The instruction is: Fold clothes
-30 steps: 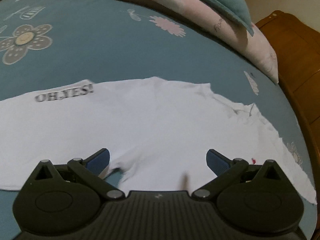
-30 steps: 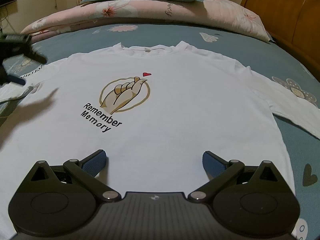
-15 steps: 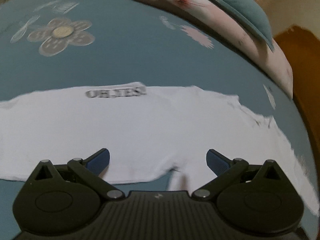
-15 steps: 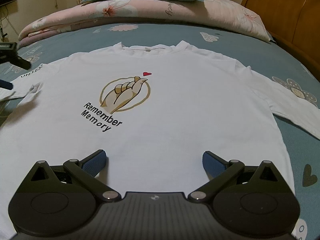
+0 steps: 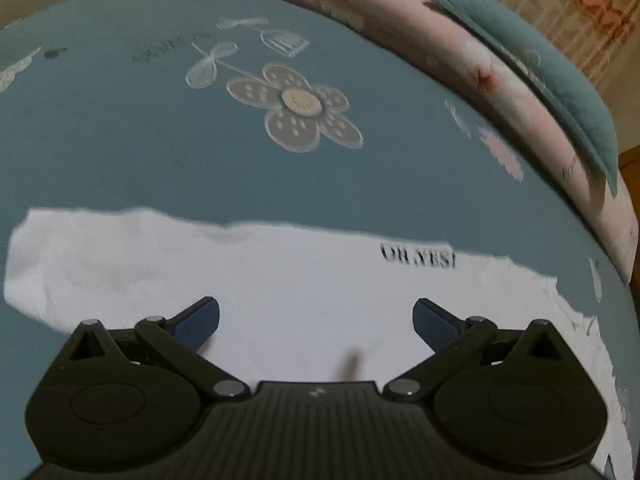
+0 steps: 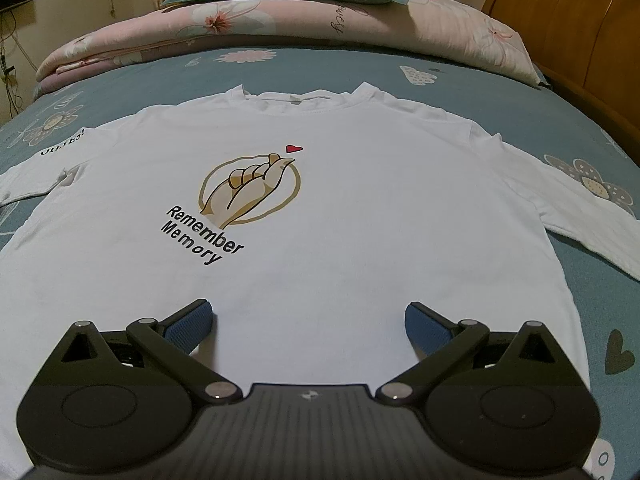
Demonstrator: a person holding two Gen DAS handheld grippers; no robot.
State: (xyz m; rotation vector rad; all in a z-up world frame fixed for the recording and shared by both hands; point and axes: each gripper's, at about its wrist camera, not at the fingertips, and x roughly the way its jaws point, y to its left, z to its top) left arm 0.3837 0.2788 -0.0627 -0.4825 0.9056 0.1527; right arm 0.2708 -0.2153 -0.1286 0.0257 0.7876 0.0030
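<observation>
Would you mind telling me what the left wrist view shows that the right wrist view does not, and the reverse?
Only the left wrist view shows the left hand-held gripper, open above the sleeve. Only the right wrist view shows the right hand-held gripper, open over the shirt's lower front, plus the hand graphic, the collar and the wooden headboard. Both show the white shirt, its sleeve lettering, the blue flowered bedsheet and the pink quilt.

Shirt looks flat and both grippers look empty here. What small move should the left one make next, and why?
Probably lower the left gripper onto the sleeve below it and close. Its jaws stand open over that white sleeve, nothing between them, and the sleeve lies spread out sideways on the blue bedsheet. The shirt is unfolded, print up, so bringing a sleeve in seems the natural first fold.
</observation>
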